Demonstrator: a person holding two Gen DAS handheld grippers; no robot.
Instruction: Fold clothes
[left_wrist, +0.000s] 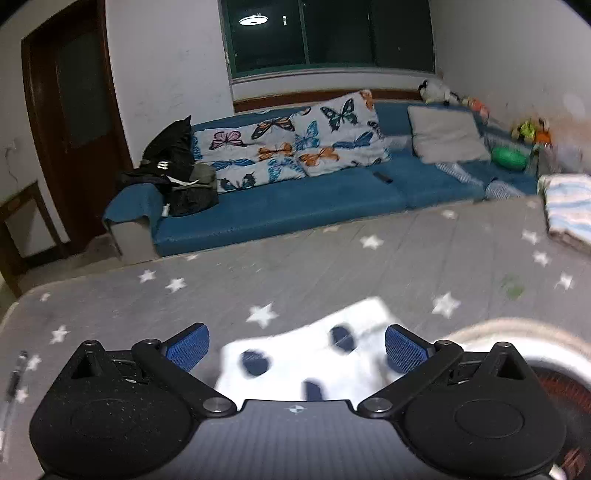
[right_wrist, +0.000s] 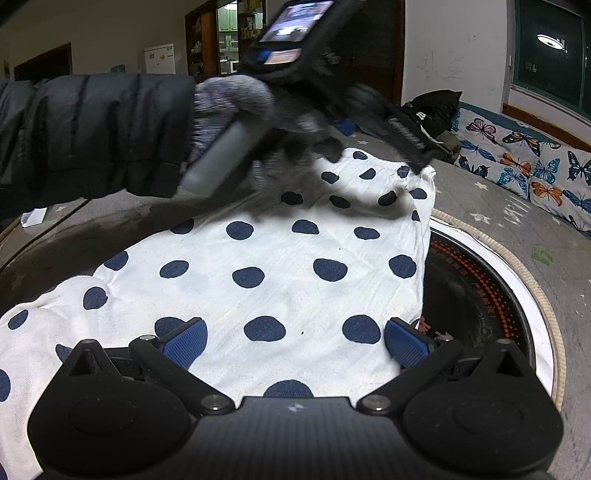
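A white cloth with dark blue dots (right_wrist: 280, 251) lies spread on the grey star-patterned table cover (right_wrist: 517, 206). My right gripper (right_wrist: 293, 345) is open just above its near edge, pads on either side of the fabric. My left gripper (left_wrist: 297, 347) is open above the cloth's far corner (left_wrist: 295, 350), which looks blurred. In the right wrist view the left gripper (right_wrist: 380, 122) hovers over that far corner, held by a gloved hand (right_wrist: 236, 107) in a dark sleeve.
A round black heater plate with a white rim (right_wrist: 476, 295) is set into the table under the cloth's right edge. A folded striped cloth (left_wrist: 569, 210) lies at the far right of the table. A blue sofa (left_wrist: 295, 199) with butterfly cushions stands behind.
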